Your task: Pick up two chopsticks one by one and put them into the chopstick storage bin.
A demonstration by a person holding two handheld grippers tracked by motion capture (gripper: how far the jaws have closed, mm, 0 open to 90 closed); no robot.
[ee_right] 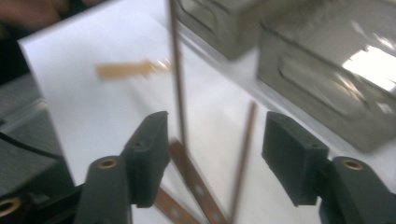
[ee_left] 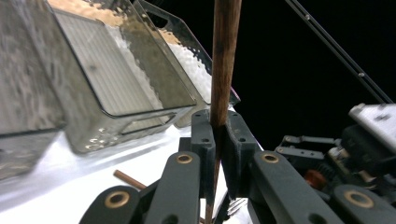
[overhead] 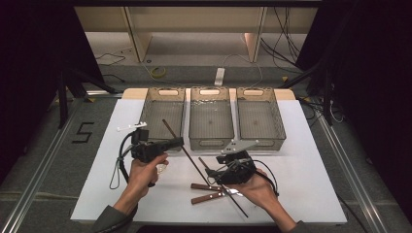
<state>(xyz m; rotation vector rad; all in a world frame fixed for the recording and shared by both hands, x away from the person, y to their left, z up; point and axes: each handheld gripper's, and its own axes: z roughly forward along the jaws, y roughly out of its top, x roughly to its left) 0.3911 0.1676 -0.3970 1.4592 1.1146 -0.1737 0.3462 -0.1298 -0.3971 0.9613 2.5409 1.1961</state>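
Black jaws rising from the bottom of the left gripper view are clamped together on a long wooden chopstick point(ee_left: 223, 70) — the left gripper point(ee_left: 215, 140) has it pinched partway along its length, with the thick end running up past the jaws and the thin end passing down between the linkage. In the high view the same chopstick point(overhead: 171, 130) slants over the white table point(overhead: 301, 145), its upper end reaching across the front wall of the left basket point(overhead: 163, 99), one of three clear baskets set side by side at the far edge.

The right gripper point(ee_right: 215, 158) stands wide open with nothing gripped. Between its pads lie a second chopstick point(ee_right: 244, 149) and two wood-handled pieces of cutlery point(ee_right: 189, 172) flat on the table. In the high view the right gripper point(overhead: 214, 175) hovers just above that cluster point(overhead: 209, 187).

A chopstick like this is probably light, stiff and smooth, tapered toward one end. Pinched near the middle it should balance; held nearer one end it would tend to pivot between the pads — so a firm squeeze across the thicker part looks safest. The one lying flat sits close against the table, so the pads would need to come down on either side of it and scrape under slightly.
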